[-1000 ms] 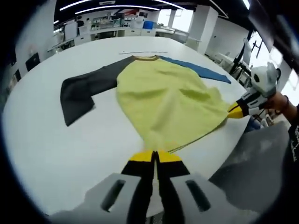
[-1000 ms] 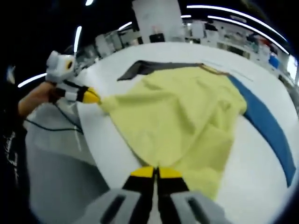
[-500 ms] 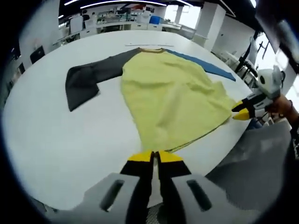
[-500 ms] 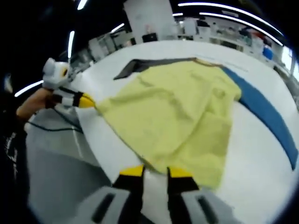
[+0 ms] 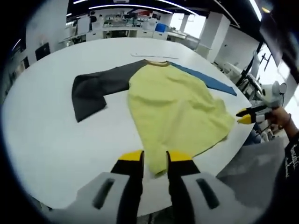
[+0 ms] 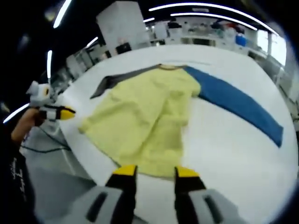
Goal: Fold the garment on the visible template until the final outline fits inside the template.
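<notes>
Right gripper view — whole blue sleeve (image 6: 243, 105) (unfolded)

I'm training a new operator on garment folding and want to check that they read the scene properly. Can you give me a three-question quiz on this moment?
1. True or false: the left gripper is clamped on the shirt's hem.
2. Which sleeve lies on the right gripper's side of the white table? A) dark grey sleeve B) blue sleeve C) yellow sleeve
3. Fill in: the shirt's body is ____ in colour.

Key
1. False: its jaws stand apart, with the hem lying on the table between them.
2. B: the blue sleeve stretches out on that side; the dark grey sleeve lies on the other.
3. Yellow.
</notes>
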